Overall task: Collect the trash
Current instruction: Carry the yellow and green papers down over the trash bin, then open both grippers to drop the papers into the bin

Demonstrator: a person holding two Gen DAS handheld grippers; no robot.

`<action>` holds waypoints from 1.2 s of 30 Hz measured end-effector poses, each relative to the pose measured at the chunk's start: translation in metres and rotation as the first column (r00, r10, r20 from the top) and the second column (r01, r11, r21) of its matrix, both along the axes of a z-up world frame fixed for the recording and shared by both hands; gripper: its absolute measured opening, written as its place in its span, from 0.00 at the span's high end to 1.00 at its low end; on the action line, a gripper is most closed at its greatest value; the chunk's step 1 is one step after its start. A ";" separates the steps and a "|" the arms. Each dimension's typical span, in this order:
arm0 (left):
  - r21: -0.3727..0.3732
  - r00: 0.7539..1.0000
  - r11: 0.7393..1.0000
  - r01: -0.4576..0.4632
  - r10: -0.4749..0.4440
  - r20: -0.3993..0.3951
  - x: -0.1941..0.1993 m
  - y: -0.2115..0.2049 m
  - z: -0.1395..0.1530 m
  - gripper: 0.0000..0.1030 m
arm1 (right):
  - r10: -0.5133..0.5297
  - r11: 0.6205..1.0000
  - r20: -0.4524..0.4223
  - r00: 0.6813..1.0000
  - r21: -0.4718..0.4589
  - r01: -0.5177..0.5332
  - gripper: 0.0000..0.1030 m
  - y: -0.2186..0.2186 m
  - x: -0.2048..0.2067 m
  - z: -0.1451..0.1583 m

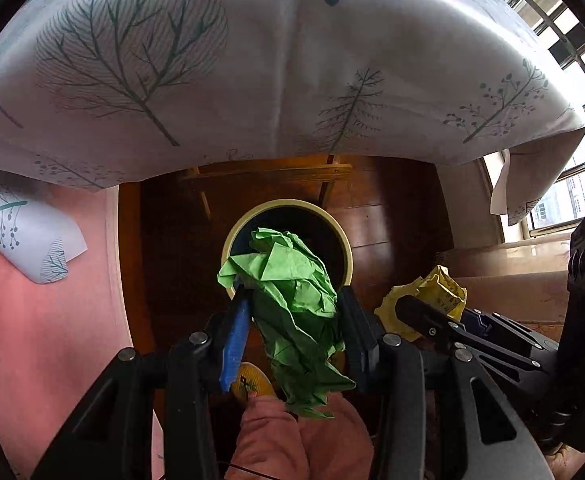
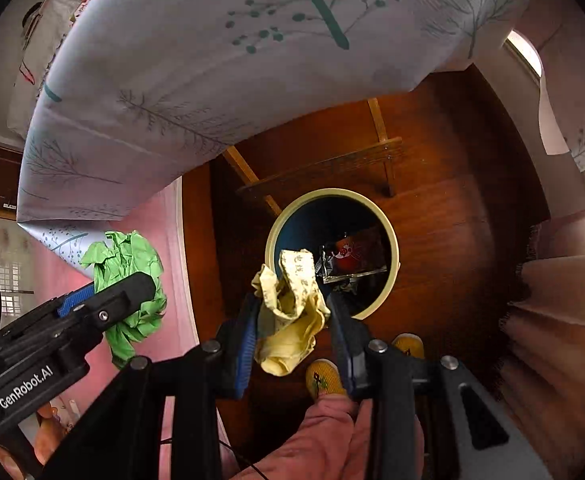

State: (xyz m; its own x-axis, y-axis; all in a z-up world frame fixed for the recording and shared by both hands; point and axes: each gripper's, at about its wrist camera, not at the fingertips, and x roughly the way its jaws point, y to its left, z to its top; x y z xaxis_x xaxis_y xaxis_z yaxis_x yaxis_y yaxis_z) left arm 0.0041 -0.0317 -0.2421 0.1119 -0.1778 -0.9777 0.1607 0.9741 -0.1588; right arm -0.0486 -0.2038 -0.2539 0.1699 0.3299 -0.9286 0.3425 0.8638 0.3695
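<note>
Your left gripper (image 1: 292, 308) is clamped partway closed on the crumpled green paper (image 1: 296, 300), which sticks out past the fingertips right above the round bin (image 1: 344, 236) on the wood floor. Your right gripper (image 2: 292, 312) is likewise pinching the crumpled yellow wrapper (image 2: 292, 308) between its pads, over the bin's near rim (image 2: 392, 248); a red packet (image 2: 352, 258) lies inside the bin.

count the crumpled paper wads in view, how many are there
2. The green paper wad is clamped in the left gripper; the yellow paper wad is clamped in the right gripper. Both hang above the bin, where more may lie hidden.
</note>
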 end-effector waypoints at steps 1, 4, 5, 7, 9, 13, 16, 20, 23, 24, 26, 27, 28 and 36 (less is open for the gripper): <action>-0.006 1.000 1.000 -0.001 0.001 -0.006 0.001 -0.001 -0.012 0.59 | -0.013 1.000 -0.010 1.000 0.005 0.013 0.67 0.001 0.000 -0.014; -0.012 1.000 1.000 0.003 -0.003 -0.019 0.008 -0.001 -0.053 0.59 | -0.035 0.999 -0.031 0.999 0.000 0.035 0.66 0.003 0.000 -0.053; -0.012 1.000 1.000 0.008 -0.008 -0.020 0.010 -0.003 -0.065 0.59 | -0.041 0.999 -0.035 0.999 -0.001 0.041 0.66 0.003 0.001 -0.066; -0.014 1.000 1.000 0.022 -0.022 -0.020 0.012 -0.005 -0.091 0.58 | -0.053 0.999 -0.043 0.998 -0.005 0.053 0.65 0.005 0.002 -0.092; -0.014 0.999 0.999 0.038 -0.038 -0.020 0.013 -0.008 -0.115 0.57 | -0.068 0.998 -0.045 0.997 -0.002 0.068 0.63 0.004 0.004 -0.115; -0.009 0.998 0.998 0.058 -0.058 -0.032 0.018 -0.011 -0.155 0.50 | -0.097 0.995 -0.060 0.994 -0.007 0.097 0.59 -0.001 0.008 -0.157; -0.015 0.997 0.999 0.041 -0.041 -0.063 0.023 -0.002 -0.176 0.24 | -0.124 0.992 -0.093 0.988 0.002 0.125 0.50 -0.005 0.009 -0.180; 0.004 0.998 1.000 0.014 -0.014 -0.066 0.024 0.009 -0.188 0.03 | -0.123 0.992 -0.110 0.986 0.011 0.125 0.36 -0.005 0.011 -0.191; 0.025 0.999 1.000 0.003 -0.002 -0.053 0.025 0.015 -0.186 0.03 | -0.100 0.995 -0.107 0.989 0.009 0.101 0.36 0.000 0.012 -0.191; 0.028 0.999 1.000 -0.003 0.004 -0.050 0.024 0.017 -0.184 0.03 | -0.093 0.996 -0.109 0.990 0.005 0.094 0.36 0.001 0.013 -0.189; 0.027 0.999 1.000 -0.010 0.011 -0.046 0.024 0.020 -0.181 0.03 | -0.084 0.996 -0.113 0.990 -0.001 0.084 0.36 0.003 0.013 -0.186; 0.027 0.999 1.000 -0.012 0.013 -0.043 0.023 0.020 -0.178 0.03 | -0.082 0.997 -0.117 0.990 -0.005 0.082 0.36 0.003 0.014 -0.184; 0.028 0.999 1.000 -0.012 0.013 -0.039 0.023 0.021 -0.175 0.03 | -0.082 0.997 -0.120 0.989 -0.009 0.081 0.36 0.004 0.013 -0.182; 0.036 0.999 0.999 -0.026 0.027 -0.026 0.024 0.032 -0.146 0.03 | -0.071 0.997 -0.155 0.985 -0.045 0.065 0.35 0.010 0.013 -0.160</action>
